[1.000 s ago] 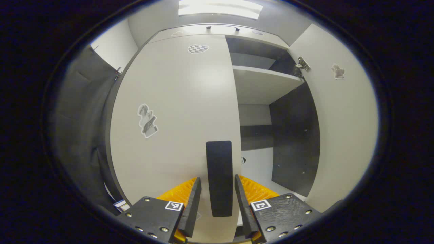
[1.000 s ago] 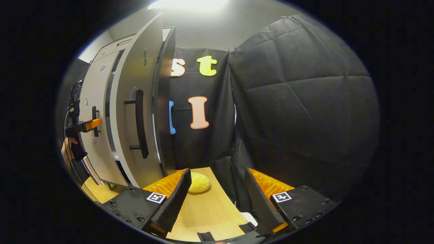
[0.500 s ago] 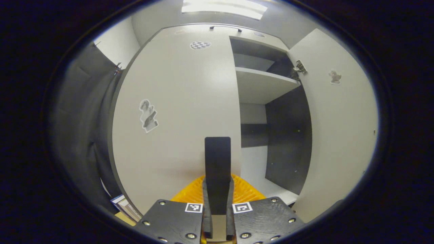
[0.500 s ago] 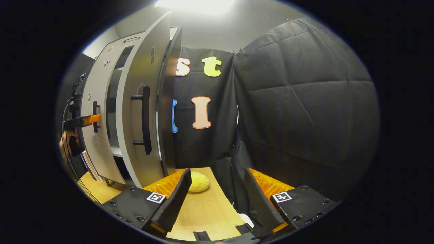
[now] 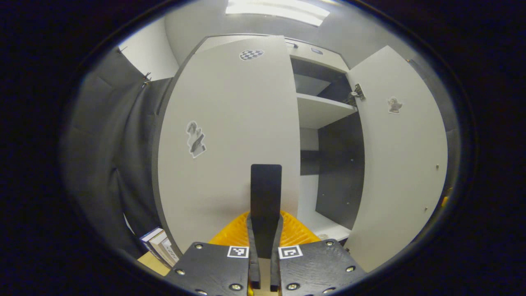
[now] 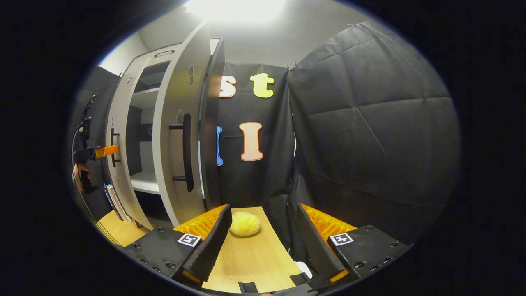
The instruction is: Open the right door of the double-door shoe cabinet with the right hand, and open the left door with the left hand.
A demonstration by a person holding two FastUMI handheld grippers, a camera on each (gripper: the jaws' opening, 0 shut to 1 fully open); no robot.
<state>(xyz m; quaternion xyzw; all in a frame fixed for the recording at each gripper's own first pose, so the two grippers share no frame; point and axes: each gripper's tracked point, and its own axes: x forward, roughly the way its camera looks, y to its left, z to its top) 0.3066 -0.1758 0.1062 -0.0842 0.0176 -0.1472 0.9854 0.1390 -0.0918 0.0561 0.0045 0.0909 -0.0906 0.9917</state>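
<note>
The left door (image 5: 230,135) of the pale grey shoe cabinet stands partly swung out. My left gripper (image 5: 265,225) is shut on its black bar handle (image 5: 266,185). The right door (image 5: 398,164) is wide open, baring a shelf (image 5: 324,111) and the dark interior. In the right gripper view my right gripper (image 6: 265,242) is open and holds nothing, away from the cabinet. There the right door (image 6: 172,144) shows edge-on with its black handle (image 6: 187,152), and farther left the left gripper (image 6: 100,152) grips the left door's handle (image 6: 113,148).
A yellow rounded object (image 6: 245,224) lies on the wooden table (image 6: 250,263) ahead of the right gripper. Several books (image 5: 158,246) lean at the cabinet's lower left. A person's hand (image 6: 80,172) holds the left gripper.
My left gripper went from open around the left door's handle to shut on it. The left door has since swung outward, showing more of the interior. The right gripper stayed open.
</note>
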